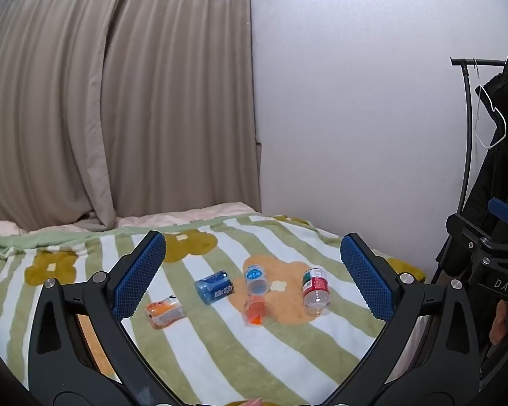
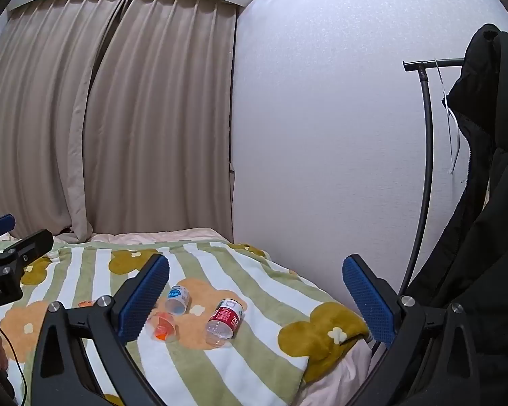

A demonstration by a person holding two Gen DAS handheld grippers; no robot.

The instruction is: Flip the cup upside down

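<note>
Several cut-bottle cups lie on their sides on a striped flower blanket [image 1: 220, 348]: an orange-label cup [image 1: 164, 312], a dark blue cup [image 1: 214, 287], a light-blue-label cup [image 1: 256, 279], a small orange cup [image 1: 254, 309] and a red-green-label cup [image 1: 316, 289]. The right wrist view shows the light-blue-label cup [image 2: 177, 299], the orange cup [image 2: 164, 327] and the red cup [image 2: 224, 318]. My left gripper [image 1: 254, 270] is open and empty, held above and short of the cups. My right gripper [image 2: 255, 294] is open and empty, also short of them.
Beige curtains [image 1: 118, 101] hang behind the bed. A white wall [image 1: 355, 101] runs along the right. A black clothes rack [image 2: 426, 169] with a dark coat [image 2: 484, 203] stands at the right. The blanket's edge drops off at the right [image 2: 325, 348].
</note>
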